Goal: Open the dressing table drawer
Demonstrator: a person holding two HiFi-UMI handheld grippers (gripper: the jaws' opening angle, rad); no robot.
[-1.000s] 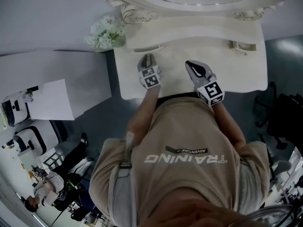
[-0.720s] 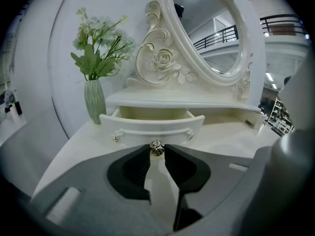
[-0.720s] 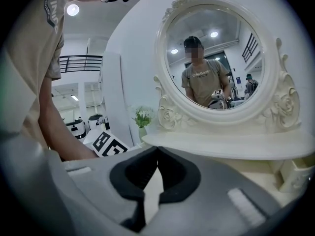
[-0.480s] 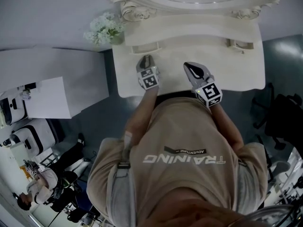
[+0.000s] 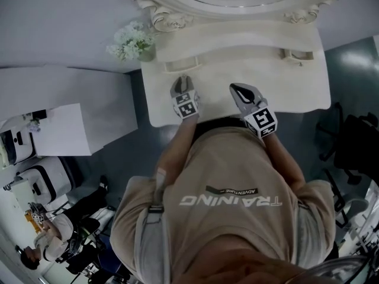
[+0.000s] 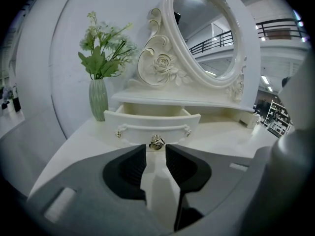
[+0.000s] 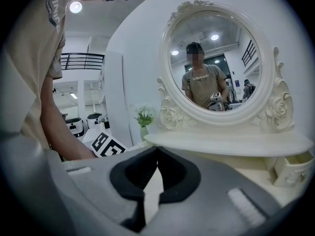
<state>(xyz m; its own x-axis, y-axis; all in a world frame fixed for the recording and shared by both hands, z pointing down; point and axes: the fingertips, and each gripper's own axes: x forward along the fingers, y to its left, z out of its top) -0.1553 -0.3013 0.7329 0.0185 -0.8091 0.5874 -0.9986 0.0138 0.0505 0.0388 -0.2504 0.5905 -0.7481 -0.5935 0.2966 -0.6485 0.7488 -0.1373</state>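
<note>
left claw (image 6: 156, 152) jaws have just been parting, now apart, drawer (image 6: 152, 123) knob (image 6: 157, 142) sitting just ahead; right claw (image 7: 157, 150) is pinching together, empty.

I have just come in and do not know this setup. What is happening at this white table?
A person stands at a white dressing table with a gripper in each hand. The small drawer under the mirror is already pulled out, and its inside shows. The left gripper sits just in front of the drawer's knob. Its jaws have just been opening, and the pads do not press on the knob. The right gripper is over the tabletop, jaws together, holding nothing.
</note>
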